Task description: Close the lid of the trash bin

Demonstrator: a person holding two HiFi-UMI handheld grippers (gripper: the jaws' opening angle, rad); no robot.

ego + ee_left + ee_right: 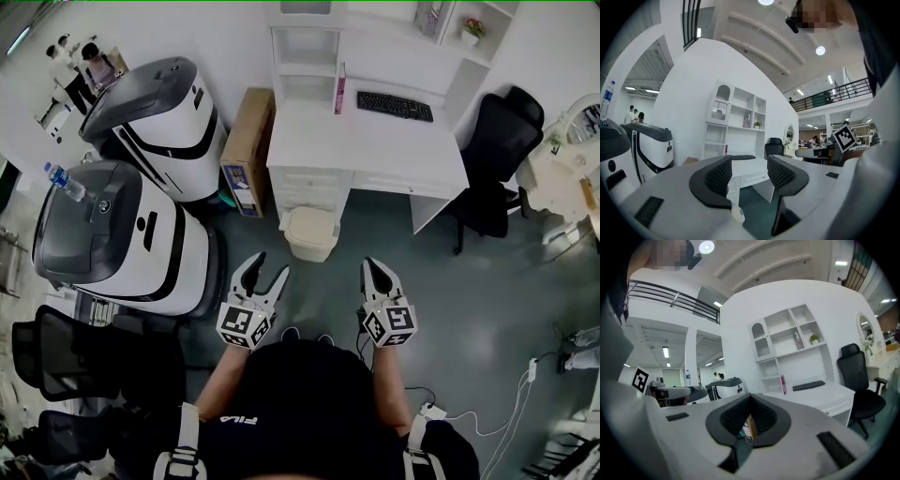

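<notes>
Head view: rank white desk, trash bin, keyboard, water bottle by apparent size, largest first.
1. white desk
2. trash bin
3. keyboard, close to the bin
4. water bottle, raised nearer the camera, so its true size is unsure

Head view looks steeply down; both gripper views face level toward the same white desk (356, 150).

Open floor (323, 291) runs straight up to the trash bin (311, 232). White desk (375, 141) is right behind it. Big white machine (169, 253) crowds the left, office chair (497, 131) well off right.
</notes>
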